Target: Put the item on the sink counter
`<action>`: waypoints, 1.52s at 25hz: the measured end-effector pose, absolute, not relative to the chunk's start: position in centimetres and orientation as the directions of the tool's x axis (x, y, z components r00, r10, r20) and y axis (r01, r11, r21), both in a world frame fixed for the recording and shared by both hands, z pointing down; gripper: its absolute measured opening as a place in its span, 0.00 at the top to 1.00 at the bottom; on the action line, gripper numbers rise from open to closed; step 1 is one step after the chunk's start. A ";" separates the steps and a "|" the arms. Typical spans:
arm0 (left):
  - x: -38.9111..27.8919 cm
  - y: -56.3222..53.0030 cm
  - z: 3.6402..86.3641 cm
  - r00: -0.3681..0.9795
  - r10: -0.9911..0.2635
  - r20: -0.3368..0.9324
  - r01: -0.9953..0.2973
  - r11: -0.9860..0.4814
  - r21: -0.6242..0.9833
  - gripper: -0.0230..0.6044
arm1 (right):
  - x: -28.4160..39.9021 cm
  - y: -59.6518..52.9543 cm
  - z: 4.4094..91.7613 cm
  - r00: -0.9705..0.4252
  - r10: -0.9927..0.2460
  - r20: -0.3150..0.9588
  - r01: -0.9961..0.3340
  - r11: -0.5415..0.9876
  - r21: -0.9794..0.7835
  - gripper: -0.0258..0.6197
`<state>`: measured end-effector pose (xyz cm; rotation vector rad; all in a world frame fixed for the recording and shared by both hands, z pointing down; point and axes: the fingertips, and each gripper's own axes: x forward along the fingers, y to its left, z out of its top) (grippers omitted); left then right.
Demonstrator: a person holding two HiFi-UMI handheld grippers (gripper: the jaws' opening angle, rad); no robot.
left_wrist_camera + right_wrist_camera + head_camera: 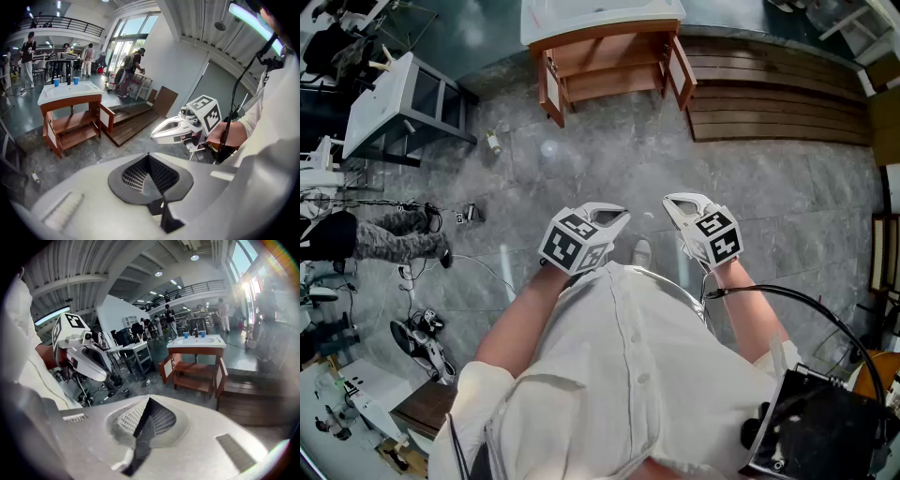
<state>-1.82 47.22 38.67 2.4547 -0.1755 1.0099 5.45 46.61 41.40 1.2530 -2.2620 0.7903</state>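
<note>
The sink counter (600,19) is a white top on a wooden cabinet with both doors swung open, at the far side of the stone floor. Two blue cups (56,82) stand on it. A small bottle (493,142) lies on the floor left of the cabinet. I hold both grippers in front of my chest, well short of the cabinet. My left gripper (617,214) is shut with nothing between its pads. My right gripper (673,201) is shut and empty too. Each shows in the other's view: the right gripper (180,129) and the left gripper (86,359).
A low wooden platform (778,89) lies right of the cabinet. A white table (403,103) stands at the left. A person's legs (384,239), cables and gear (422,337) are at the left edge. Several people stand in the background.
</note>
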 end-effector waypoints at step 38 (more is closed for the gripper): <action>-1.7 11.9 39.1 0.785 0.112 0.609 -0.271 -0.822 0.501 0.96 | 11.6 8.6 41.8 -0.311 -0.666 0.678 -0.946 0.285 -0.154 0.95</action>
